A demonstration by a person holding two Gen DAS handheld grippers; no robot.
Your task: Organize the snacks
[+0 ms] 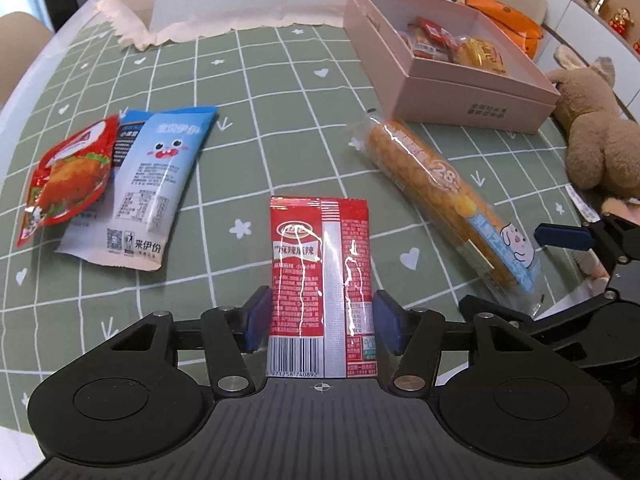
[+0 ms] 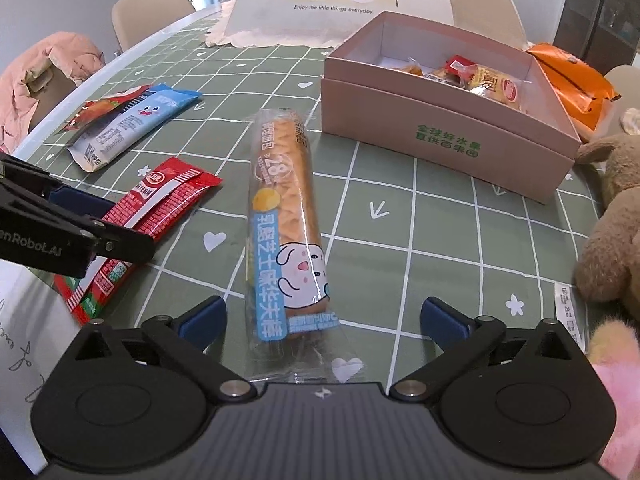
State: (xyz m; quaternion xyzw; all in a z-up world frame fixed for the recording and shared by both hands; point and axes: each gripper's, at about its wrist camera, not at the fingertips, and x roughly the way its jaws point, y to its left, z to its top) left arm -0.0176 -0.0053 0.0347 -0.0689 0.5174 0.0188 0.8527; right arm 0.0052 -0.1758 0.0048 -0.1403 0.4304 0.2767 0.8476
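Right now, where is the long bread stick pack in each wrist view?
Left wrist view: the bread stick pack lies diagonally right of centre, right of the red sachet.
Right wrist view: the pack runs up the centre, near end between the right gripper fingers, untouched.
Shared landmark: the pink box just beyond its far end.

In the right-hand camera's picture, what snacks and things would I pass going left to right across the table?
Red spicy packet → long bread stick in its wrapper → pink box → brown plush toy.
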